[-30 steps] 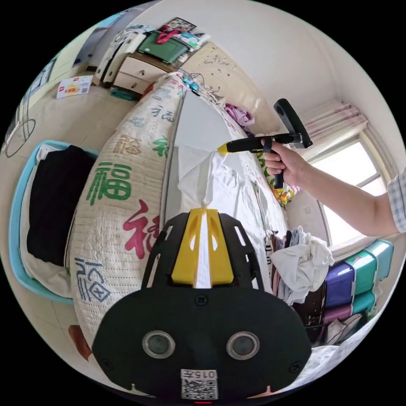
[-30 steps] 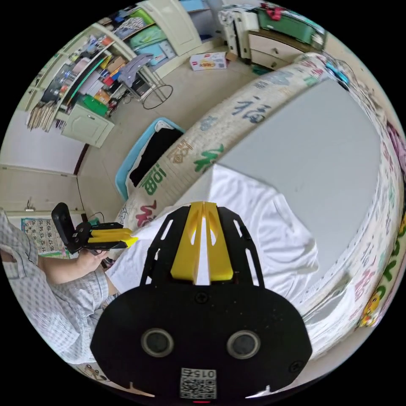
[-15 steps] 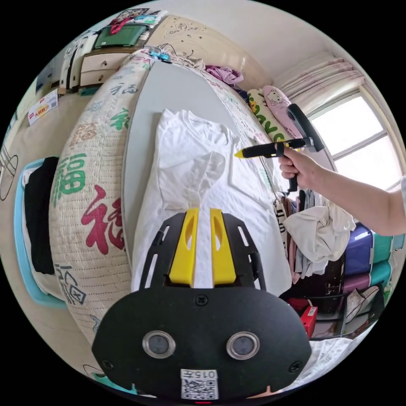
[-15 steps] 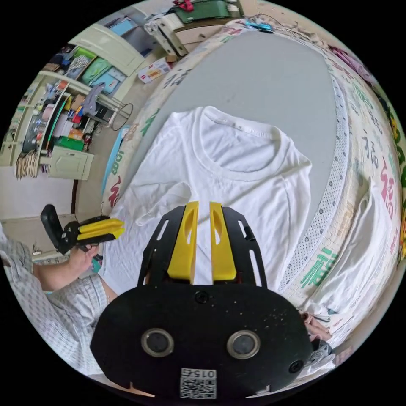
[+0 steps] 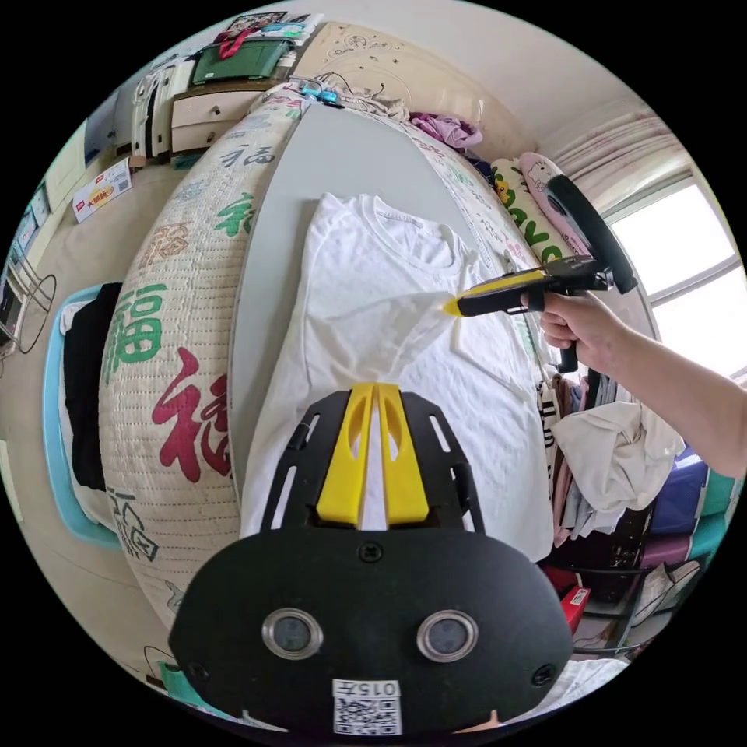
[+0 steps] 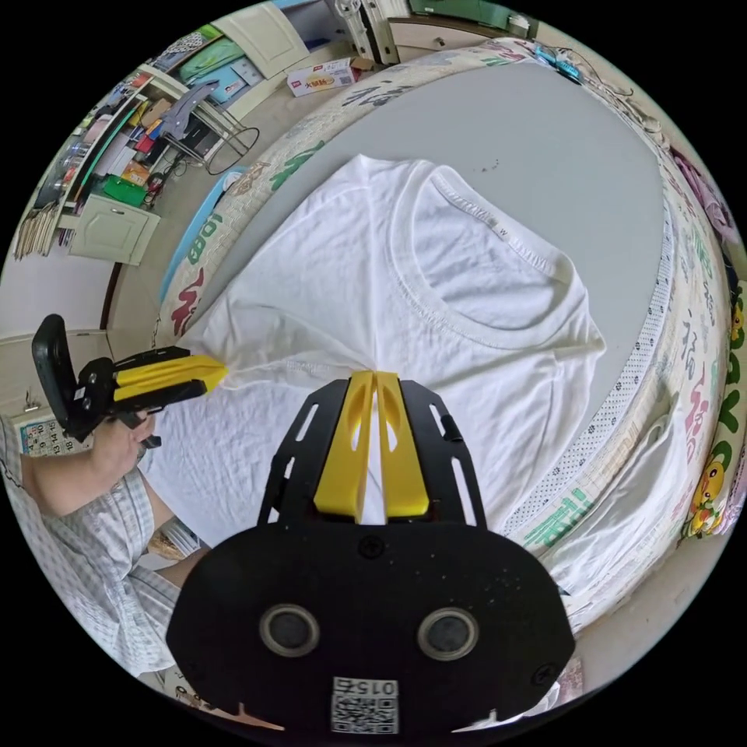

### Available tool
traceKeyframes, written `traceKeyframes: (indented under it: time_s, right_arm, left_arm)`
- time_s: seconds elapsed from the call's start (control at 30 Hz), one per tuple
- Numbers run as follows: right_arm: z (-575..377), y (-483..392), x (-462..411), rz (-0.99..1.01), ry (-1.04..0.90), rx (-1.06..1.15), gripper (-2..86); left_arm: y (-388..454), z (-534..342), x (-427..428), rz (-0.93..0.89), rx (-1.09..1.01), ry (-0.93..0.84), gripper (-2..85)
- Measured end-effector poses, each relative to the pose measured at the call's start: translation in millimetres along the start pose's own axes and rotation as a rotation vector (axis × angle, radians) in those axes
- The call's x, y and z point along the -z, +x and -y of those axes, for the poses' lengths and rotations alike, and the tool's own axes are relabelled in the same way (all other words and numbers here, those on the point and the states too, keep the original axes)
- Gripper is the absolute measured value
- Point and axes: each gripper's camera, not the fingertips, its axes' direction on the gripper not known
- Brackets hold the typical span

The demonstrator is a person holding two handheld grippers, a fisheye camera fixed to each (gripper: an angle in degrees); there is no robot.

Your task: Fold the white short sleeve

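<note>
The white short-sleeve shirt point(image 5: 366, 264) lies spread on a grey mat point(image 5: 334, 163) on the bed, collar at the far end. In the left gripper view my left gripper point(image 5: 375, 389) is shut on a pinch of the shirt near its side. My right gripper point(image 5: 450, 308), held in a hand point(image 5: 580, 327), is shut on the sleeve's end and pulls it across the chest. In the right gripper view the right gripper point(image 6: 375, 379) pinches the shirt point(image 6: 373, 257), and a taut fold runs to the left gripper point(image 6: 218, 373).
A quilt with large printed characters point(image 5: 171, 327) hangs over the bed's edge. On the floor beside it a blue basket point(image 5: 54, 436) holds dark clothes. A heap of clothes point(image 5: 615, 459) and stacked boxes stand on the other side. Pillows point(image 5: 521, 210) line the mat's far edge.
One second ago both grippers held the shirt lifted. Half a second ago both stood open above the shirt lying flat. Now both are shut on it again, stretching the sleeve between them.
</note>
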Motion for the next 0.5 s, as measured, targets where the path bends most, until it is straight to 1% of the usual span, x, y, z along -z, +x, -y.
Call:
traceKeyframes:
  time_s: [0.13, 0.27, 0.37, 0.5]
  right_arm:
    - [-11.1, -2.0, 14.2, -0.026, 0.031, 0.027, -0.3]
    - [-17.8, -2.9, 2.8, -0.059, -0.036, 0.045, 0.2]
    - [-22.7, 0.4, 0.8, -0.072, -0.05, 0.035, 2.7]
    - [-30.4, 11.7, 16.0, -0.027, -0.06, 0.017, 5.3]
  left_arm:
    - [-5.4, -7.1, 11.0, -0.022, -0.016, 0.026, -0.4]
    - [-7.8, -11.2, 0.4, -0.004, -0.041, -0.026, -0.4]
    - [-11.3, -9.6, -7.0, -0.007, -0.05, -0.047, 0.0]
    - [-22.3, -4.6, -5.4, -0.101, -0.052, -0.065, 2.6]
